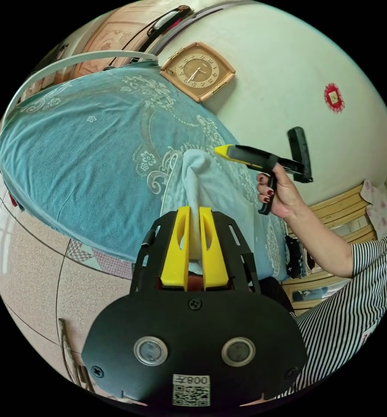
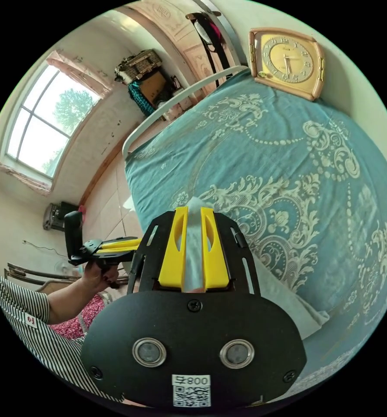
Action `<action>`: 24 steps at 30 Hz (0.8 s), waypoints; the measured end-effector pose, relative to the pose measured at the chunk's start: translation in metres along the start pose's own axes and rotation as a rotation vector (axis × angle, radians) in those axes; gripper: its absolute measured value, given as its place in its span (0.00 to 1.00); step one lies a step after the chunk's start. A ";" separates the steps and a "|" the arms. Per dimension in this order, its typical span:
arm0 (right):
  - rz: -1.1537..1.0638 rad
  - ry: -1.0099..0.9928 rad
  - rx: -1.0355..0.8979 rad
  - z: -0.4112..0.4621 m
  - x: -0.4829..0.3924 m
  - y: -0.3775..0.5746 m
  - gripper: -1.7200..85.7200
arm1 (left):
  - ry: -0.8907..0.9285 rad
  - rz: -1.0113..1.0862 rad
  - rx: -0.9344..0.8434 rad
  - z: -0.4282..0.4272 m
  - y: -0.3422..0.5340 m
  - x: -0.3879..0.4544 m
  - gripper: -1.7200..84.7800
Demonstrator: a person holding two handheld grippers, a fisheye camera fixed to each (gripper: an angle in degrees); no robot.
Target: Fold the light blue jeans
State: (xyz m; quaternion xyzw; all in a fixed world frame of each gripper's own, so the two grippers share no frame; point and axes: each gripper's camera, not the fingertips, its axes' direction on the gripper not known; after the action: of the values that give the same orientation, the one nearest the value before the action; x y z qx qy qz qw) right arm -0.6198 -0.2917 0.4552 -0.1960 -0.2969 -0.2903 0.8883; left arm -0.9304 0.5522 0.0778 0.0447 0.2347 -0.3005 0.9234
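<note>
Teal patterned bedspread (image 2: 289, 173), wall clock (image 2: 289, 61), bright window (image 2: 50, 126), pale tiled floor (image 1: 32, 269)

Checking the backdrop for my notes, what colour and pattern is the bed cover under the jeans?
Teal bed cover with cream floral scrollwork, clearest in the right gripper view.

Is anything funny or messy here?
Nothing looks broken or spilled. The light blue jeans are bunched up off the teal bedspread, pinched in the left gripper and right gripper.
</note>
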 end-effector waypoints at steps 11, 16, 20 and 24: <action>0.028 -0.160 -0.155 0.000 0.012 -0.034 0.04 | 0.132 0.115 0.056 -0.015 0.009 0.016 0.05; 0.098 -0.231 -0.015 -0.038 0.012 -0.014 0.03 | 0.150 0.023 0.051 -0.003 0.018 -0.008 0.05; 0.129 -0.136 -0.094 -0.001 0.008 -0.024 0.02 | 0.053 -0.015 0.014 0.005 0.022 -0.010 0.05; 0.091 -0.019 -0.136 0.018 -0.005 -0.029 0.02 | 0.051 -0.051 0.010 0.012 0.030 -0.011 0.06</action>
State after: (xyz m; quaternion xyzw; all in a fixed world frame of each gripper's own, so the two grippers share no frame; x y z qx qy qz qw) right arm -0.6487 -0.3025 0.4706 -0.2718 -0.2755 -0.2673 0.8825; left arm -0.9160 0.5798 0.0914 0.0508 0.2579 -0.3239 0.9089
